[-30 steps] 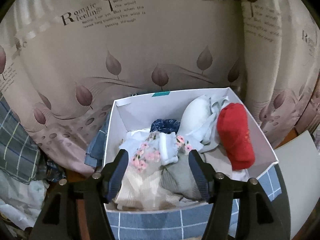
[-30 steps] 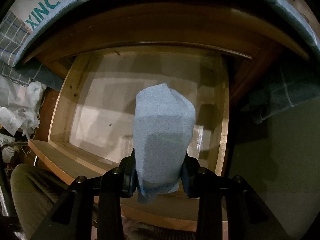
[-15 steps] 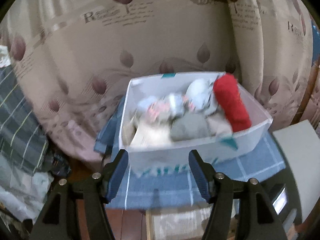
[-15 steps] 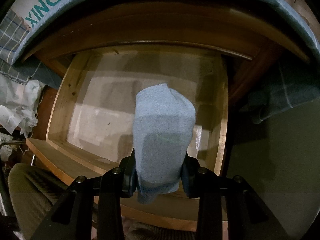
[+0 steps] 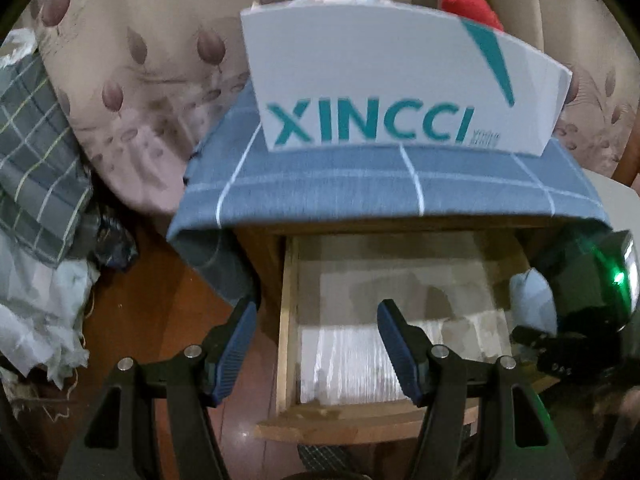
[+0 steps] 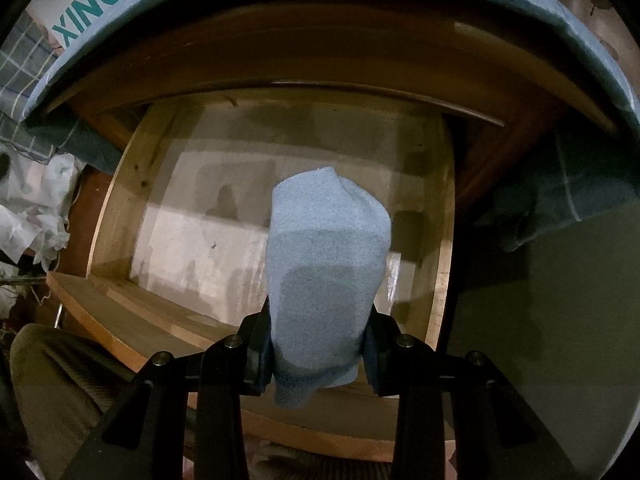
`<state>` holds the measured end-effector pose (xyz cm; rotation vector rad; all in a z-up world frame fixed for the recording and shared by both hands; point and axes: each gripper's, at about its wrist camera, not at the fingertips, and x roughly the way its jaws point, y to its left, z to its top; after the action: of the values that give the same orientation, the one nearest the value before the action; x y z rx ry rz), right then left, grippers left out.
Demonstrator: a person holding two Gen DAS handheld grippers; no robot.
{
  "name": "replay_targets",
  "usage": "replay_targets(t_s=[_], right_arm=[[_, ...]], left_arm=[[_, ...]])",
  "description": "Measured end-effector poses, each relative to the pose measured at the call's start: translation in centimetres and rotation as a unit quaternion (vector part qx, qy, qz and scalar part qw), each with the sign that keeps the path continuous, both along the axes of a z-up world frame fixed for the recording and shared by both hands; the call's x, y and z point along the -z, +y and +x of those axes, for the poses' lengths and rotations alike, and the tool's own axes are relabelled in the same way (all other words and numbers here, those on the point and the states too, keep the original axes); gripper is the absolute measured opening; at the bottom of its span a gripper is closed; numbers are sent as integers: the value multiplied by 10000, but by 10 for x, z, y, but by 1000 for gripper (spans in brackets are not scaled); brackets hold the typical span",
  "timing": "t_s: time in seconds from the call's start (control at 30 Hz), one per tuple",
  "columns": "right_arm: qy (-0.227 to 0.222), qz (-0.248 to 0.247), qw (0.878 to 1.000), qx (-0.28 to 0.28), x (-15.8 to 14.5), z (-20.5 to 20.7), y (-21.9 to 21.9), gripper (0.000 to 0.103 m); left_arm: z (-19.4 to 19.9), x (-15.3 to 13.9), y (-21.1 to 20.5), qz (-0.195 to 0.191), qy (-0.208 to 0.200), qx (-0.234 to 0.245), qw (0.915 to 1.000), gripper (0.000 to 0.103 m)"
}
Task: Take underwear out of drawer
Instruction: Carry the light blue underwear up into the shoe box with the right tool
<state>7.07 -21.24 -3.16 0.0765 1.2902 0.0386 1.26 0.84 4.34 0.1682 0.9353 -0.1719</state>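
Observation:
The wooden drawer (image 5: 286,320) is pulled open below a nightstand top; it also shows in the right wrist view (image 6: 120,200), its pale lined floor bare. My right gripper (image 6: 318,340) is shut on a folded light blue piece of underwear (image 6: 326,264) and holds it above the drawer. That underwear also shows in the left wrist view (image 5: 534,300) at the drawer's right side. My left gripper (image 5: 314,336) is open and empty, over the drawer's front left corner.
A white XINCCI box (image 5: 384,92) with clothes, a red item (image 5: 472,4) among them, stands on a blue checked cloth (image 5: 360,188) atop the nightstand. A leaf-print curtain (image 5: 140,60) hangs behind. Crumpled white and plaid fabric (image 5: 36,240) lies on the left floor.
My left gripper has dropped from over the white box down to the open drawer's front. My right gripper holds the blue underwear almost still above the drawer.

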Motion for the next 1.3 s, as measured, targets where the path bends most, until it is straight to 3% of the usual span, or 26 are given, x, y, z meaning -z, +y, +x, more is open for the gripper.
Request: replay_targets(t_s=[0.3, 0.57, 1.03, 1.3], right_arm=[[-256, -34, 9997, 0, -7, -4, -1, 34], [-630, -73, 9980, -60, -22, -10, -3, 34], [-1020, 310, 9943, 6, -75, -26, -2, 34], [-1394, 253, 9898, -123, -128, -33, -4, 34]], left_arm=[[-8, 38, 3, 2, 194, -239, 9995, 65], [-7, 44, 15, -207, 257, -456, 9984, 65], [-7, 44, 17, -222, 225, -435, 9986, 65], [-9, 43, 17, -297, 191, -406, 9986, 65]])
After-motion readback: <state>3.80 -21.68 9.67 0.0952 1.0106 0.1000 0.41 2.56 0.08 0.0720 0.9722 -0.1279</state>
